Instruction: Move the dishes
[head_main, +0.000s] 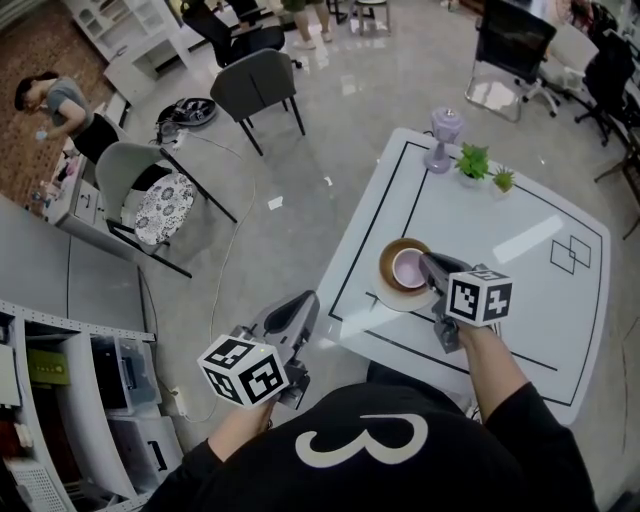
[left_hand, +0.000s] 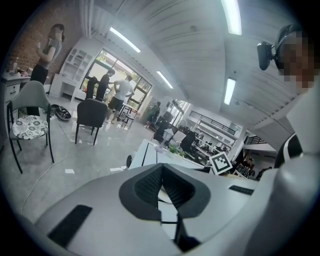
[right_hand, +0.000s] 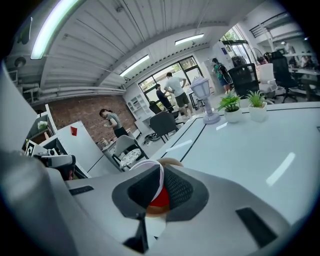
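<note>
Pinches the thin rim of a small pink-lined cup (head_main: 408, 268) with the right tongs (head_main: 428, 263), closed tight on it, atop a brown round saucer (head_main: 388, 256) near the front-left edge of the white surface (head_main: 500, 215). Holds the left tongs (head_main: 303, 303) closed and empty, beside the surface over the grey floor (head_main: 270, 240).

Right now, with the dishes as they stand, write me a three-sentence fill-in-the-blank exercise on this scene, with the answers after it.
1. The right hand-held gripper is shut on the rim of the bowl, which sits in a ____ plate.
2. The left hand-held gripper is off the table, with its jaws shut on ____.
3. At the table's far edge stand ____ potted plants.

Missing words: brown; nothing; two.
</note>
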